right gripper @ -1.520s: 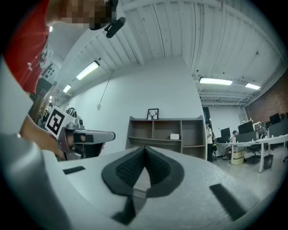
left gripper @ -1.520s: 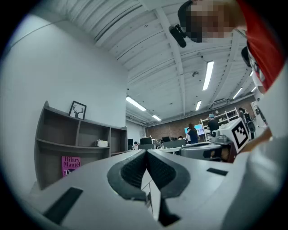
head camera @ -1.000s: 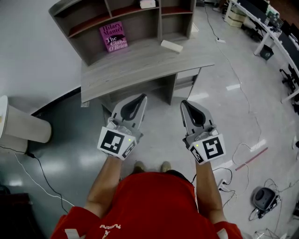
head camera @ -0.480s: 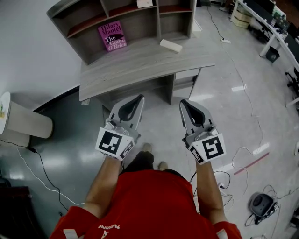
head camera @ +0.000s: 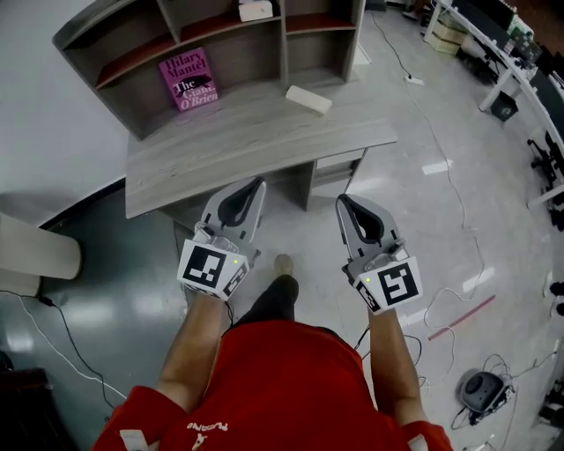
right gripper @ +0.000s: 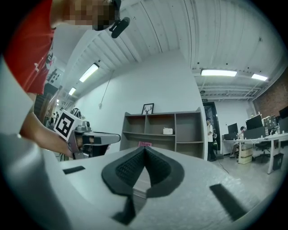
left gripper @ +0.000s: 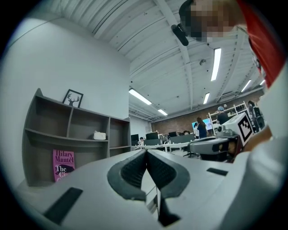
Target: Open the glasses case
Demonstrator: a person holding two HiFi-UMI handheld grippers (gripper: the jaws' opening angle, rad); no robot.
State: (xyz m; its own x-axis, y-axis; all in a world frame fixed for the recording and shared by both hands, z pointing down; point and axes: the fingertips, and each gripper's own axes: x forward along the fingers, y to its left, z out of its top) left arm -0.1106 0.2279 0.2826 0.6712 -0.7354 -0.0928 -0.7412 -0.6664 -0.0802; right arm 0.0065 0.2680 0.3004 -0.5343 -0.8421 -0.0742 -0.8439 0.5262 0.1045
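Underfoot, the glossy grey floor [head camera: 423,203] fills most of the head view, with loose cables [head camera: 458,291] trailing at the lower right. Next in size is a grey wooden desk [head camera: 229,150] in the upper middle of the frame, with an open shelf unit [head camera: 220,44] standing on its far side against the white wall. The person's red shirt [head camera: 291,388] takes up the bottom centre, both bare forearms reaching up the frame from it.

The left gripper [head camera: 256,185] sits left of centre, its tip over the desk's near edge in the picture. The right gripper [head camera: 344,203] is level with it at right of centre, over bare floor. The two are well apart. In the left gripper view the left gripper [left gripper: 146,152] has its ribbed black pads pressed together with nothing between them. The right gripper view shows the right gripper [right gripper: 145,148] closed the same way, also empty.

A pink book [head camera: 188,79] leans upright in a lower shelf compartment at the upper left. The white oblong case [head camera: 308,99] lies on the desk top, right of the book and well up the frame from both tools. A small white box [head camera: 256,11] rests on the shelf above it, at the top edge.
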